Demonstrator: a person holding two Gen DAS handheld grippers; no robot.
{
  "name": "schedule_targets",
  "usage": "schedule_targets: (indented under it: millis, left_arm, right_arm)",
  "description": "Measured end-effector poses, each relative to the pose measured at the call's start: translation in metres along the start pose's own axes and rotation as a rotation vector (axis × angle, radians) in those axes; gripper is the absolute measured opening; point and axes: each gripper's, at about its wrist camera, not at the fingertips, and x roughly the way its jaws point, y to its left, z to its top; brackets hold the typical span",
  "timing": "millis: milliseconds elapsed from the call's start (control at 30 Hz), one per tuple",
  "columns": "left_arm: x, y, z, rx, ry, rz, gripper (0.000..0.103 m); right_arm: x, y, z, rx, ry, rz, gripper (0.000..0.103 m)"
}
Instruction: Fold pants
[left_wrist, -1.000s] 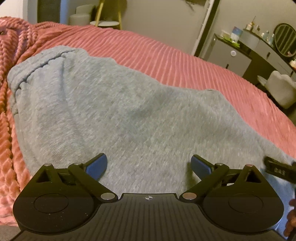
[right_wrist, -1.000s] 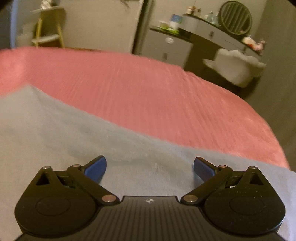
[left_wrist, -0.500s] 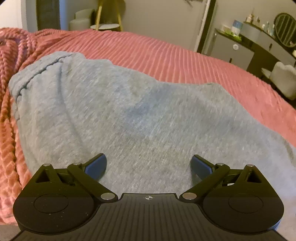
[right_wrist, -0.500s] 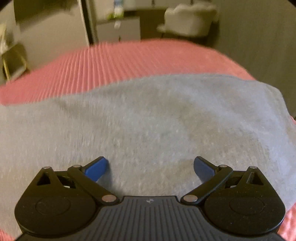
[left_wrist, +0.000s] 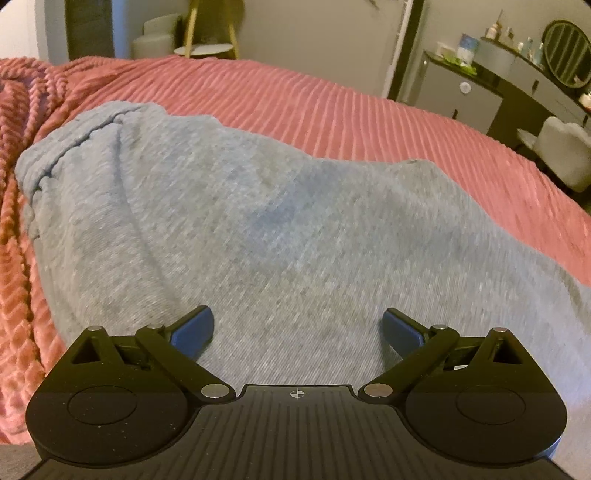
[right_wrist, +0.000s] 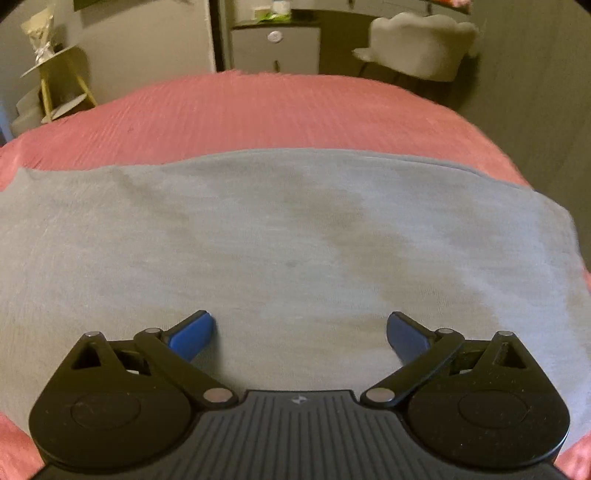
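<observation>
- Grey knit pants (left_wrist: 280, 229) spread flat on pink ribbed bedspread (left_wrist: 332, 107), filling near and middle of both views.
- Gathered waistband end (left_wrist: 70, 147) far left in left wrist view; straight edge (right_wrist: 406, 160) far right in right wrist view.
- Left gripper (left_wrist: 297, 328) low over fabric, blue-padded fingers (left_wrist: 194, 328) wide apart, holding nothing.
- Right gripper (right_wrist: 301, 332) likewise: fingers (right_wrist: 194, 334) wide, empty.
- Grey cabinet (left_wrist: 454, 92) and pale chair (right_wrist: 421, 44) beyond bed.

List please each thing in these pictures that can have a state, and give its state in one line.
Left gripper: open, holding nothing, above the pants.
Right gripper: open, holding nothing, above the pants.
Pants: grey, lying spread on the blanket, a few wrinkles, waistband end bunched.
Blanket: pink, ribbed, spread over the bed, rumpled at the left side.
</observation>
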Motion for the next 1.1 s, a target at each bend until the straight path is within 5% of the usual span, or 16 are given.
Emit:
schedule_targets:
  millis: [167,300,1000,1100]
  left_arm:
    - [0.006,-0.005,0.003,0.012,0.003,0.023,0.101]
    - [0.01,-0.011,0.005,0.041,0.001,0.049,0.101]
    - [0.014,-0.011,0.007,0.064,0.012,0.063,0.103]
    - [0.013,-0.009,0.008,0.062,0.019,0.059,0.103]
  right_arm:
    - [-0.004,-0.06,-0.011,0.045,-0.046,-0.11,0.1]
    - [-0.002,-0.094,-0.017,0.158,-0.036,-0.1,0.1]
    - [-0.025,-0.102,-0.031,0.07,-0.057,-0.106,0.1]
    - [-0.038,-0.119,-0.029,0.033,-0.071,-0.391,0.1]
